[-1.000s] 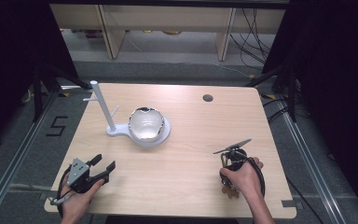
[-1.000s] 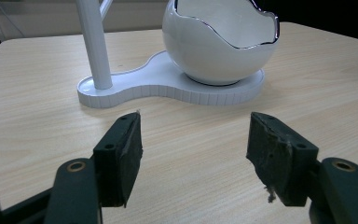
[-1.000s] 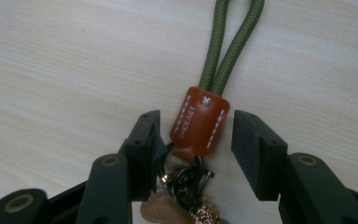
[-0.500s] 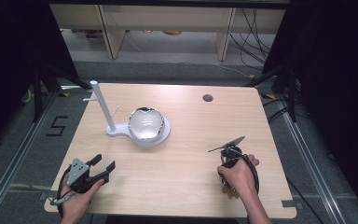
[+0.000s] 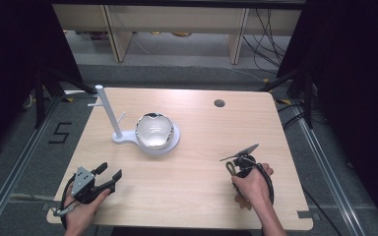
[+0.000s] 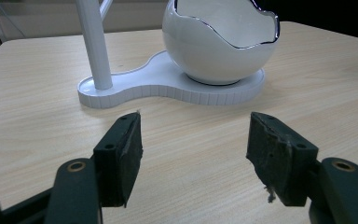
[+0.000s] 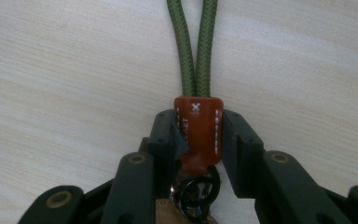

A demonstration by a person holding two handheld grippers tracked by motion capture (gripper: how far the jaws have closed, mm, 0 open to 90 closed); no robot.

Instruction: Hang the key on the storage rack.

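Near the table's front left corner my left hand rests low on the wood, forearm coming in over the front edge, and the left gripper it holds points across the table toward the far edge, its jaws standing wide apart with nothing between them. Straight ahead of those jaws, in the left half and toward the far edge, a white stand carries a white post at its left end and a white egg-shaped bowl at its right. Near the front right corner my right hand lies on the table, wrist bent, with the right gripper aimed along the wood. Its jaws have just been closing and now pinch the brown tag of a keychain, whose green cord loop lies flat on the table beyond the pads, the dark metal ring just behind them.
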